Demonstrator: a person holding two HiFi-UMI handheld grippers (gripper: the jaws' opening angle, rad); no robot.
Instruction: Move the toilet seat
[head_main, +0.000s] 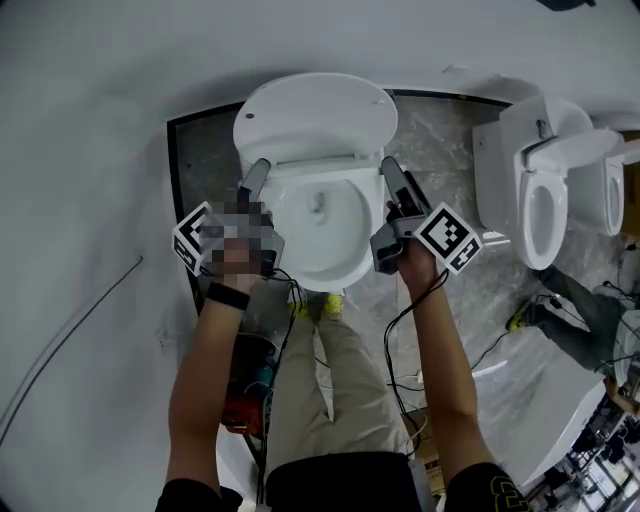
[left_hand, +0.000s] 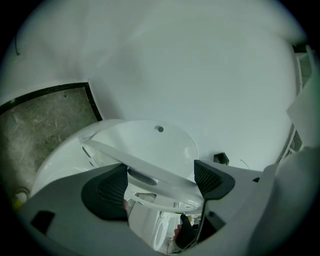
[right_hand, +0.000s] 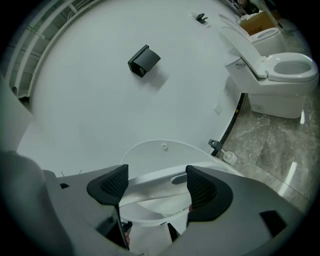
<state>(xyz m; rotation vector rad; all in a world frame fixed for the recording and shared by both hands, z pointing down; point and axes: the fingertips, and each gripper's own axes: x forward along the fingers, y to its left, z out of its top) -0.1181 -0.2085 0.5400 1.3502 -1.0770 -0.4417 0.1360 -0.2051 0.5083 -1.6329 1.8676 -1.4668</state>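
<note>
A white toilet (head_main: 320, 250) stands against the wall with its lid (head_main: 315, 110) upright. The toilet seat (head_main: 320, 165) is tilted up off the bowl, a white band spanning between my two grippers. My left gripper (head_main: 262, 170) holds the seat's left side. In the left gripper view the seat (left_hand: 145, 167) runs slantwise between the pads, touching both, with the lid (left_hand: 150, 137) behind. My right gripper (head_main: 388, 165) holds the seat's right side. In the right gripper view the seat (right_hand: 150, 181) fills the gap between that gripper's pads.
More white toilets (head_main: 540, 190) stand to the right, with seats down (right_hand: 280, 67). A black fitting (right_hand: 144, 60) hangs on the wall. Cables (head_main: 420, 330) trail over the marble floor (head_main: 450, 150) by the person's legs. The white wall is close behind the lid.
</note>
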